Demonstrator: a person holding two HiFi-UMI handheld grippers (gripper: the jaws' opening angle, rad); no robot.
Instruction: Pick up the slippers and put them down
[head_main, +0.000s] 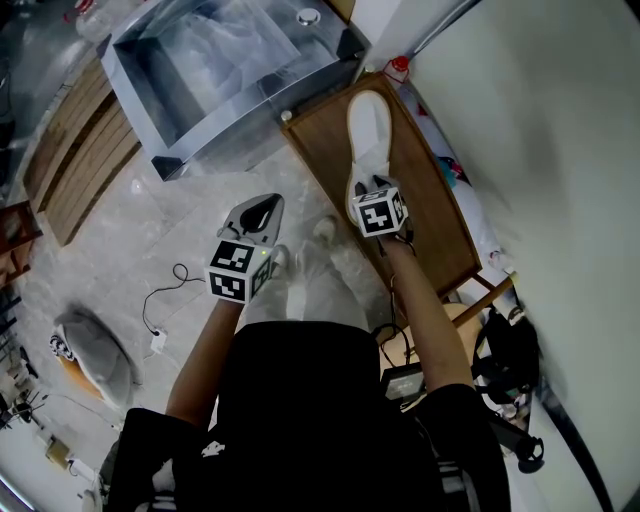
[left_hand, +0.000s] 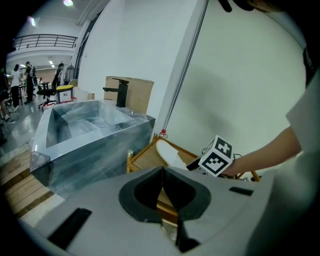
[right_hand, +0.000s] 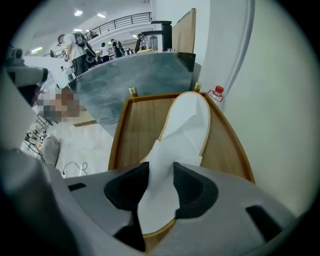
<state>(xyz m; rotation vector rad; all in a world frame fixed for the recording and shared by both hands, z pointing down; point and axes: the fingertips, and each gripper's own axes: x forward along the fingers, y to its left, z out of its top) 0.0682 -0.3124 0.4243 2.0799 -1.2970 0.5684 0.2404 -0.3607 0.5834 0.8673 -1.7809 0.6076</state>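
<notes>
One white slipper (head_main: 368, 130) lies lengthwise on a low wooden table (head_main: 320, 140), toe toward the far end. My right gripper (head_main: 364, 196) points steeply down at its near end. In the right gripper view the slipper's (right_hand: 187, 125) white upper fills the gap between the black pads, and the right gripper (right_hand: 161, 175) is shut on it. My left gripper (head_main: 258, 215) hangs over the floor left of the table. In its own view the left gripper (left_hand: 162, 187) is shut with nothing in it, and the slipper (left_hand: 167, 152) shows beyond. No second slipper is in view.
A large metal basin (head_main: 230, 70) stands just beyond the table's far left corner. A red-capped bottle (head_main: 398, 68) sits by the white wall on the right. A cable with a plug (head_main: 160, 300) lies on the floor. A black bag (head_main: 505, 350) is near right.
</notes>
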